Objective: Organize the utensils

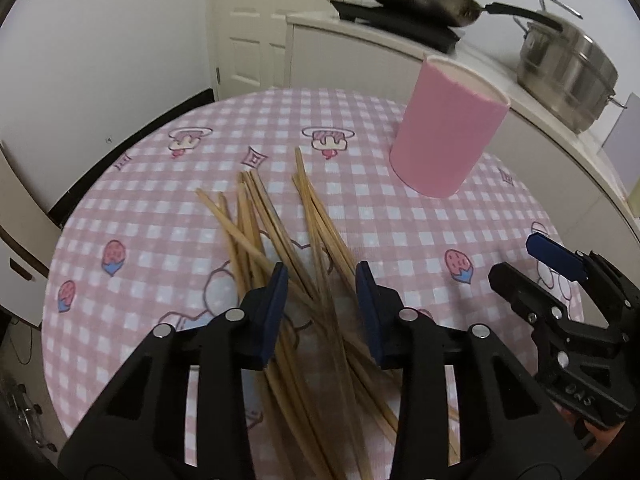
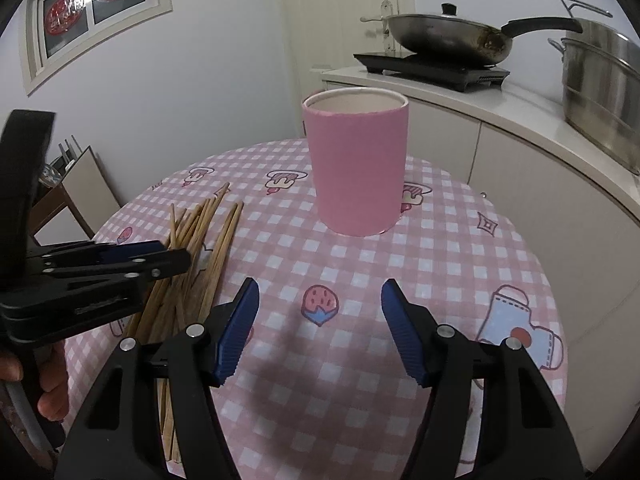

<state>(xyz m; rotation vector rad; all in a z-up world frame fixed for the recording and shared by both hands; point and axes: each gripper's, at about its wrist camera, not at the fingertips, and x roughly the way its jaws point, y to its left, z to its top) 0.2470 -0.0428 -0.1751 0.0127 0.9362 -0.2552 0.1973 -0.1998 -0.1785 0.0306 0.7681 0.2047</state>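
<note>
A loose pile of several wooden chopsticks (image 1: 276, 232) lies on the round table with the pink checked cloth (image 1: 168, 208); it also shows in the right wrist view (image 2: 204, 240). A tall pink cylindrical holder (image 1: 448, 128) stands upright and empty at the far right, also seen in the right wrist view (image 2: 358, 164). My left gripper (image 1: 322, 280) is open just above the chopsticks, its jaws on either side of several sticks. My right gripper (image 2: 320, 300) is open and empty over bare cloth, in front of the holder. The left gripper also shows at the left of the right wrist view (image 2: 160, 252).
A white counter (image 2: 520, 120) curves behind the table on the right with a hob and wok (image 2: 448, 36) and a steel pot (image 2: 600, 88). A white door (image 1: 252, 32) is behind. A folded table or chair (image 2: 80, 192) stands at the left.
</note>
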